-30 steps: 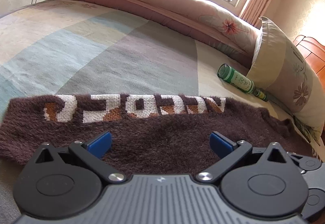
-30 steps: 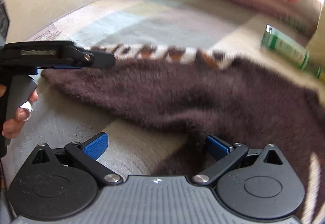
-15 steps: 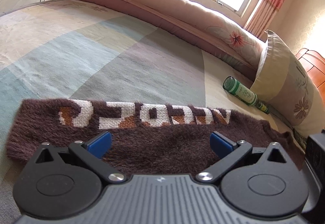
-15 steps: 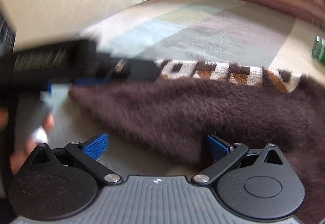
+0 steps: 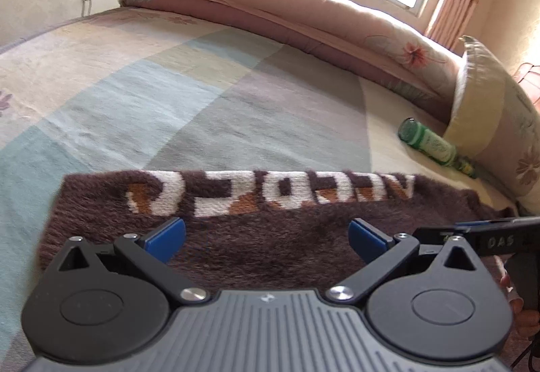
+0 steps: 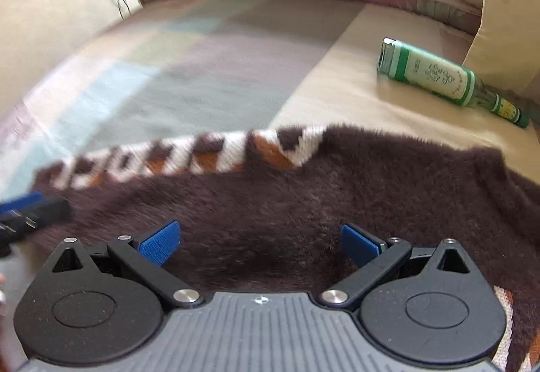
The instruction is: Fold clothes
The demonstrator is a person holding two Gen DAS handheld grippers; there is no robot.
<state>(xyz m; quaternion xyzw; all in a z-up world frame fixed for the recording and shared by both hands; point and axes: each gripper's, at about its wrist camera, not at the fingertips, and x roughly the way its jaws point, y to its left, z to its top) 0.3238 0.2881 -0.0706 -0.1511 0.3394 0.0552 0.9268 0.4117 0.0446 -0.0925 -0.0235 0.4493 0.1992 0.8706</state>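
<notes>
- Dark brown fuzzy sweater [image 5: 270,237], white and orange knitted letters, lower middle.
- Pale blue, grey and cream checked bedsheet [image 5: 168,95], centre left.
- Pink floral quilt [image 5: 303,10], top.
- Green bottle [image 6: 438,76], white label, upper right.
- Blue pads [image 5: 167,237] on black grippers, bottom.

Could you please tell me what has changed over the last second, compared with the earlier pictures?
The right gripper has swung across over the brown sweater towards the green bottle; it now shows at the right edge of the left wrist view. The left gripper has crept a little forward. Both remain open, gripping nothing; the sweater and bottle lie as before.
</notes>
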